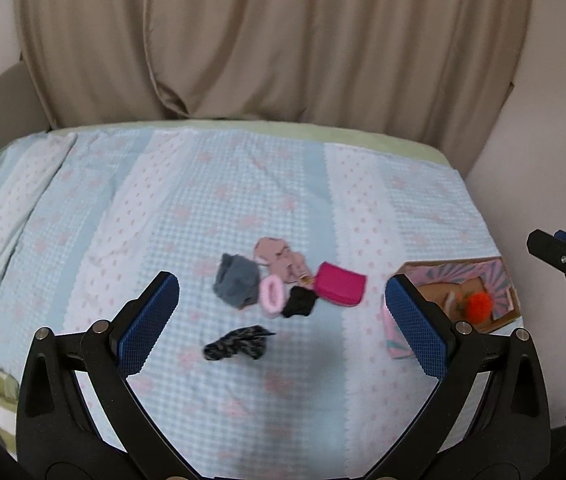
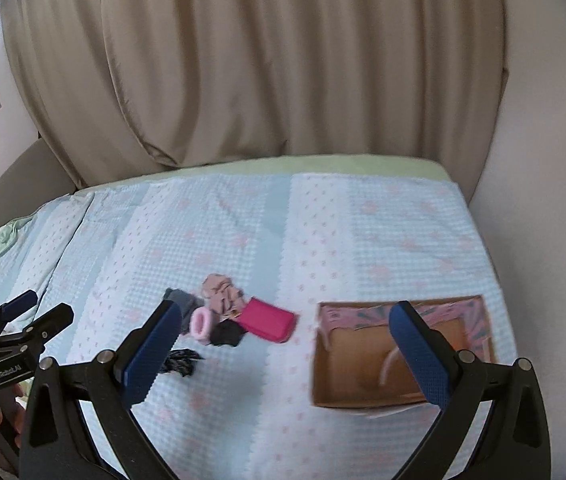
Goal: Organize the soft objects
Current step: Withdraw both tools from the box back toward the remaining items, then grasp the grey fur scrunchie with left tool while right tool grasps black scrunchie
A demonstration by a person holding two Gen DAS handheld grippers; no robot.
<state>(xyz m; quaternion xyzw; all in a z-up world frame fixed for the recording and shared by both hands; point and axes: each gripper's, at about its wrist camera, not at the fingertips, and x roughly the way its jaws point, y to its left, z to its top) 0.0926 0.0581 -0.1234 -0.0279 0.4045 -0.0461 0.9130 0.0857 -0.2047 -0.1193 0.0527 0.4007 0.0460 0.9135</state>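
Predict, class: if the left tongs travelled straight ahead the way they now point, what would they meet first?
Probably the black patterned fabric piece lying on the bedspread, just before the main pile; depth is uncertain. The left tongs are open.

Clustered mid-bed on the blue-and-white checked quilt (image 1: 187, 208): grey folded sock (image 1: 236, 280) at left, dusty-pink crumpled cloth (image 1: 279, 258) just behind, fluffy pink hair scrunchie (image 1: 271, 294) between grey sock and small black cloth wad (image 1: 300, 301), magenta rectangular pouch (image 1: 341, 283) at right. Nearer, apart from the cluster: black-and-grey knitted sock (image 1: 239, 343). Well right: open cardboard box (image 2: 363, 400), holding an orange fuzzy pom-pom (image 1: 479, 306). Behind the bed: beige pleated curtain (image 1: 275, 40).
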